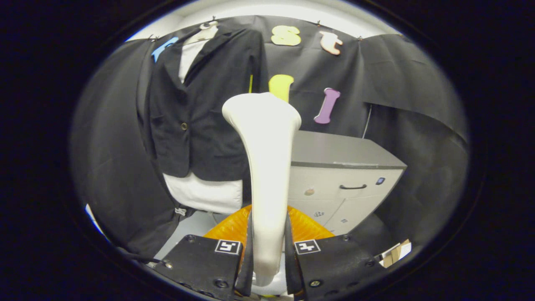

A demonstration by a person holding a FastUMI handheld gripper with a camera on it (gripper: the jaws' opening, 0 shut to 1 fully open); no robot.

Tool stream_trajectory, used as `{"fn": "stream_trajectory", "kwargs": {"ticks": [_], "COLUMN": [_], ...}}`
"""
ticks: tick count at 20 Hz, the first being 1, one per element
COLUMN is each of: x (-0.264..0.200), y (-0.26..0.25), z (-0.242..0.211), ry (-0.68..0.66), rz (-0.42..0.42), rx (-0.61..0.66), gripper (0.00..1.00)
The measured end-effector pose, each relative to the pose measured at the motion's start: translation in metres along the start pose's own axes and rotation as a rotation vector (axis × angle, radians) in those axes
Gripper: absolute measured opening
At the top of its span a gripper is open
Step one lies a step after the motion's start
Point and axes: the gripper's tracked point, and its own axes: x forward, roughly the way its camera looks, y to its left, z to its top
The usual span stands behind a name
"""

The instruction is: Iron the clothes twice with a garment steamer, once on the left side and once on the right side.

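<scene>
Steamer gripped, not yet at the garment.
Gripper [267, 251] fingers were clamped on the garment steamer [264, 167] handle; black jacket [200, 108] hung beyond, left. Looked like approach; next: bring the head onto the left side.

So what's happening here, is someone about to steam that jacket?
Looks that way. A hand-held gripper has its fingers shut on the handle of a white garment steamer, which stands upright between them. Beyond it and off to one side, a dark jacket hangs over a white shirt against the booth's black cloth. The steamer head is not on the fabric. A grey drawer cabinet stands behind.
</scene>
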Motion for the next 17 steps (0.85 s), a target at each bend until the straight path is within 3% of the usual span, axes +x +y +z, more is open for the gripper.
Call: {"fn": "stream_trajectory", "kwargs": {"ticks": [9, 13, 17], "x": [-0.089, -0.110, -0.115], "y": [-0.148, -0.202, -0.225], "z": [0.038, 0.021, -0.010], "ry": [-0.179, -0.195, -0.154], "rz": [-0.010, 0.007, 0.060], "rx": [0.108, 0.112, 0.082], "gripper": [0.34, 0.34, 0.34]}}
